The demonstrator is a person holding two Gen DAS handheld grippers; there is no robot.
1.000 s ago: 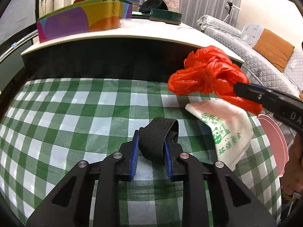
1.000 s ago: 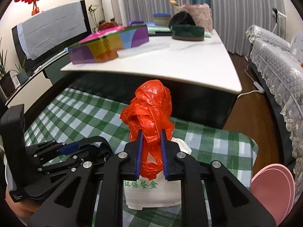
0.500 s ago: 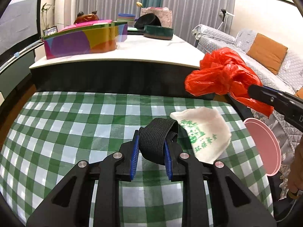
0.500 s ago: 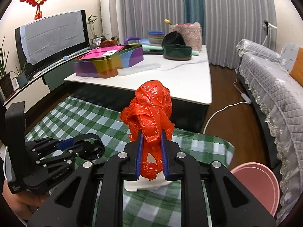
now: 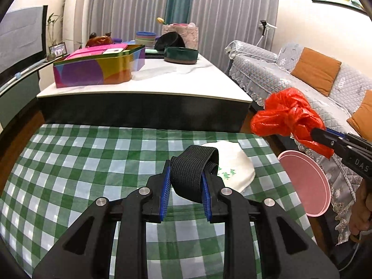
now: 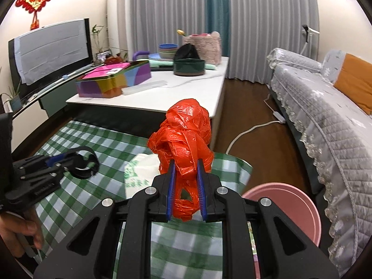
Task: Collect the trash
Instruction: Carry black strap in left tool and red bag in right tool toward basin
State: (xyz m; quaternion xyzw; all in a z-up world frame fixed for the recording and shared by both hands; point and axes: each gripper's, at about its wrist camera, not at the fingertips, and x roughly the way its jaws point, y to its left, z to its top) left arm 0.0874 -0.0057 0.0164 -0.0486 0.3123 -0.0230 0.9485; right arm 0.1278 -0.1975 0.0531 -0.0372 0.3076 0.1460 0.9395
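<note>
My left gripper (image 5: 186,181) is shut on a looped black strap (image 5: 193,174) and holds it above the green checked cloth (image 5: 69,174). My right gripper (image 6: 185,181) is shut on a crumpled red plastic bag (image 6: 183,134), held in the air right of the cloth; the bag also shows in the left wrist view (image 5: 288,118). A white paper bag with green print (image 5: 234,167) lies on the cloth; it also shows in the right wrist view (image 6: 139,169). A pink bin (image 6: 290,211) stands on the floor at the right, also in the left wrist view (image 5: 307,183).
A white-topped low table (image 5: 162,81) stands behind the cloth, with a colourful tin (image 5: 97,67), a dark green bowl (image 5: 181,54) and stacked bowls. A grey sofa (image 6: 325,116) with orange cushions runs along the right. A white cable (image 6: 251,130) lies on the floor.
Both grippers have risen and pulled back from the cloth. The red bag has moved right, off the white paper bag and towards the pink bin. Both grips are unchanged.
</note>
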